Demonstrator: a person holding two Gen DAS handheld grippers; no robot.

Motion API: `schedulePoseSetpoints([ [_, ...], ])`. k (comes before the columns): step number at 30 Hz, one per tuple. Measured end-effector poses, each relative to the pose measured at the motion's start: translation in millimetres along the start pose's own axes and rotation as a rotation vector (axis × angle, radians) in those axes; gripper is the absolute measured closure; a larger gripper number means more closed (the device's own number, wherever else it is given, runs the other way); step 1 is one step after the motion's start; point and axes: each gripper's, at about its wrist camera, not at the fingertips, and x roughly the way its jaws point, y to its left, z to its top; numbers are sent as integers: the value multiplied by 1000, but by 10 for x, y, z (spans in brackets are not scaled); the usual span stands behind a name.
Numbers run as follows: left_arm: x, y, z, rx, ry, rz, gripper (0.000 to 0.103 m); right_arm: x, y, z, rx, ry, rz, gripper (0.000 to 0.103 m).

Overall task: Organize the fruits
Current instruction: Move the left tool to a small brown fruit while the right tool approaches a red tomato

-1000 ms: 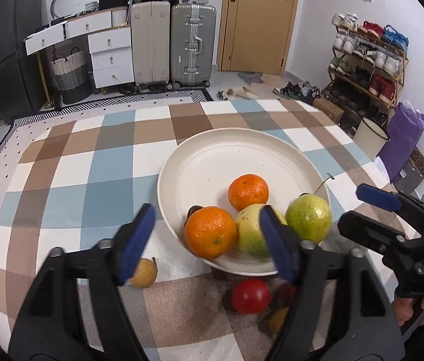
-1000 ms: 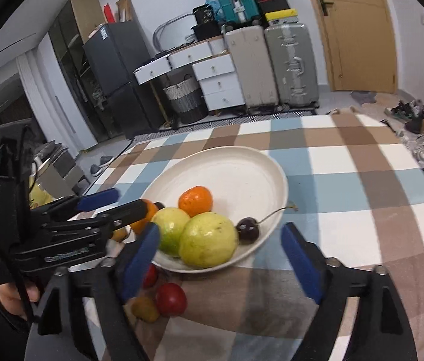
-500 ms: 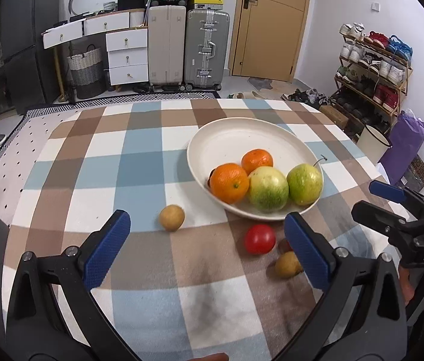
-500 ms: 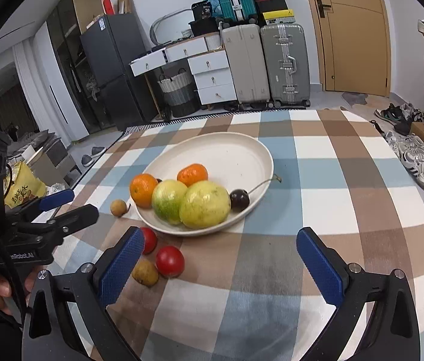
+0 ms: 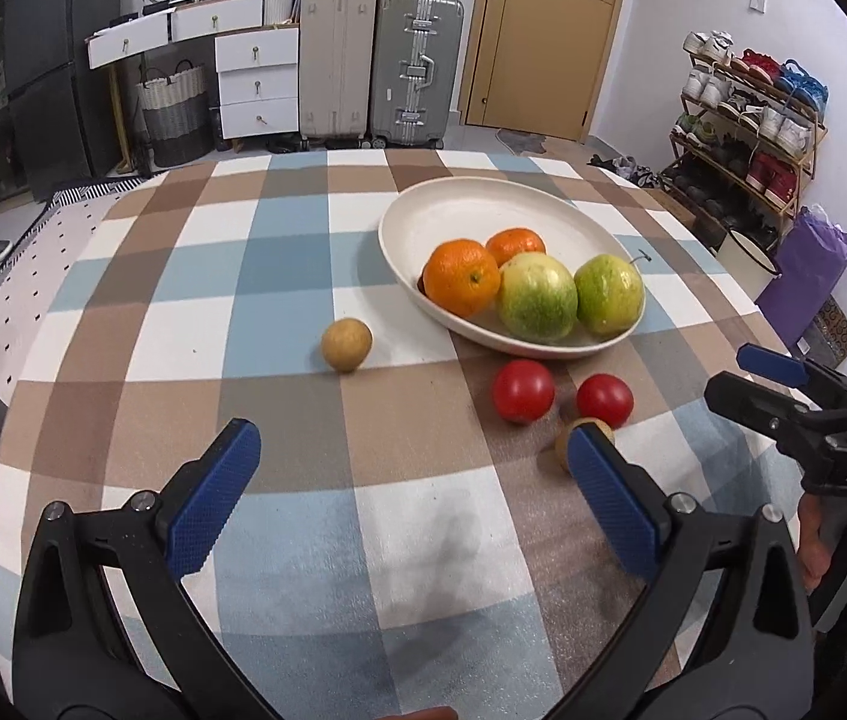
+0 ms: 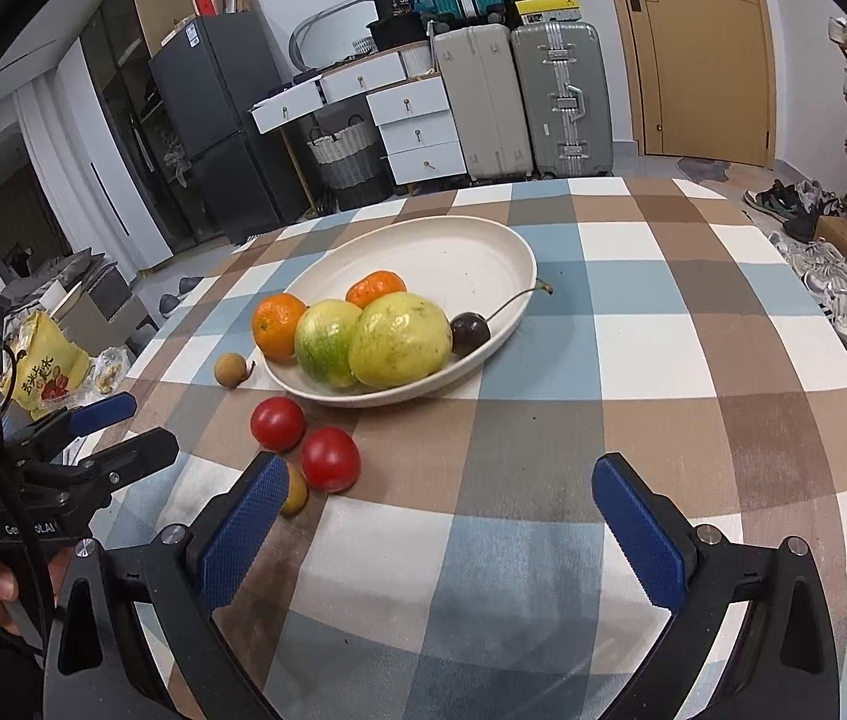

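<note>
**Inspector:** On the blue, brown and white checked tablecloth [image 5: 279, 276], the shallow cream oval plate [image 5: 453, 210] holds two oranges [image 5: 462, 279], two green-yellow guavas [image 5: 537, 297] and a dark cherry [image 6: 470, 333] on its stem. Still loose on the cloth: two red tomatoes [image 5: 522, 390] at the plate's 6 o'clock, a tan longan [image 5: 346, 344] at its 8 o'clock, and another small tan fruit [image 6: 294, 495] half hidden behind a blue pad.

**Operator:** Grippers?

**Inspector:** The left gripper [image 5: 414, 474] and right gripper [image 6: 441, 513] both stand spread wide with nothing between the pads, and both sit well short of the fruit.

**Operator:** Recommended approach?

**Inspector:** In my judgement, take the nearer tomato first. Straddle it across its widest part, close gently since the skin looks smooth and it may roll, then set it in the plate's bare far half.
</note>
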Motion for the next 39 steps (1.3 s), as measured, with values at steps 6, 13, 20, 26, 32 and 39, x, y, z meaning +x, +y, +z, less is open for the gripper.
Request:
schedulePoseSetpoints([
  [6, 78, -90, -44, 3, 22, -12, 1, 26, -23, -76, -5, 24, -2, 0],
  [13, 201, -308, -98, 45, 46, -20, 1, 57, -15, -134, -17, 41, -15, 0],
  [20, 313, -467, -132, 51, 72, -56, 2, 96, -54, -155, -15, 60, -22, 0],
  [26, 458, -581, -137, 58, 110, -80, 14, 99, -116, -154, 3, 56, -28, 0],
  [32, 479, -626, -126, 54, 108, -99, 29, 94, -146, -156, 14, 57, -32, 0],
  [39, 460, -625, -120, 37, 99, -197, 71, 94, -155, -159, 17, 61, -33, 0],
])
